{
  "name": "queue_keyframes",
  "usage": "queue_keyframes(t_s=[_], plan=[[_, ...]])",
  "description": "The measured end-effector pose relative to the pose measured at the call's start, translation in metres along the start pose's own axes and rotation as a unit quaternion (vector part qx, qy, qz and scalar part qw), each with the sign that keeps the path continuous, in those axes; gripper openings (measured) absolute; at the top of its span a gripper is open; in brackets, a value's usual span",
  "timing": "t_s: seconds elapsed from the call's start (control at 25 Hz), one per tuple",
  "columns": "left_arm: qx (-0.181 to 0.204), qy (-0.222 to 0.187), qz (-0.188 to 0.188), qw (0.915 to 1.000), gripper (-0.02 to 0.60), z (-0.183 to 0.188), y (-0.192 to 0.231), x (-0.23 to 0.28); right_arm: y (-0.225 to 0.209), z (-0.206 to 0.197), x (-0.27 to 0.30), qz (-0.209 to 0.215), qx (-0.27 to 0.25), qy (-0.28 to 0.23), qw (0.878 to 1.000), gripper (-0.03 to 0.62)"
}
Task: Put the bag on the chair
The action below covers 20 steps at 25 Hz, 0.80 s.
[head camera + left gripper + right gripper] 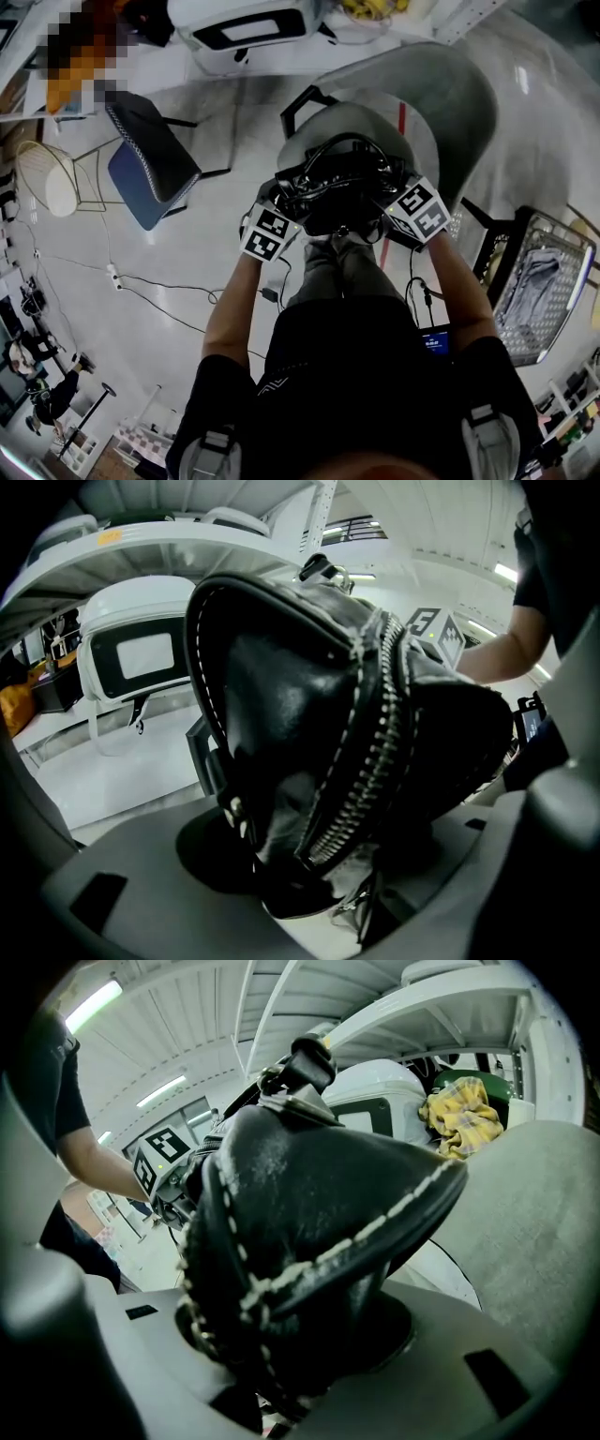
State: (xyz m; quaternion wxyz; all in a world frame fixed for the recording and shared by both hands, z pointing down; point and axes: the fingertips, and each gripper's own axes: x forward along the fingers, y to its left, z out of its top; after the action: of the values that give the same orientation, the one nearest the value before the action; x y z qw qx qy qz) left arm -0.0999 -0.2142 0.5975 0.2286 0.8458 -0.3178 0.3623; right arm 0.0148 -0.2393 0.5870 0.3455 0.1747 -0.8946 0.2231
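Note:
A black leather bag [337,192] with white stitching, a zipper and looped handles hangs between my two grippers, just above the seat of a grey shell chair [427,89]. My left gripper [286,202] is shut on the bag's left end, and in the left gripper view the bag [309,714] fills the space between the left gripper's [309,892] jaws. My right gripper [389,195] is shut on the bag's right end. The right gripper view shows the stitched end of the bag [309,1232] pinched between the right gripper's [291,1372] jaws. Whether the bag's underside touches the seat is hidden.
A blue chair [150,159] and a round wire stool [52,178] stand to the left. A wire cart [548,281] holding grey cloth stands at the right. A white machine [244,28] sits behind the grey chair. Cables and a power strip [112,274] lie on the floor.

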Motion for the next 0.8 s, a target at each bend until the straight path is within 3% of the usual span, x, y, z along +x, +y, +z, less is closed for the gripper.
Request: queue_keyframes(t_s=[0.36, 0.8], plan=[[-0.018, 0.007, 0.012, 0.9997, 0.308, -0.009, 0.031, 0.026, -0.029, 0.001, 0.036, 0.021, -0.006, 0.016, 1.0, 0.195], [-0.013, 0.01, -0.011, 0.9998, 0.33, -0.004, 0.042, 0.04, -0.047, -0.001, 0.047, 0.029, 0.002, 0.023, 0.999, 0.216]])
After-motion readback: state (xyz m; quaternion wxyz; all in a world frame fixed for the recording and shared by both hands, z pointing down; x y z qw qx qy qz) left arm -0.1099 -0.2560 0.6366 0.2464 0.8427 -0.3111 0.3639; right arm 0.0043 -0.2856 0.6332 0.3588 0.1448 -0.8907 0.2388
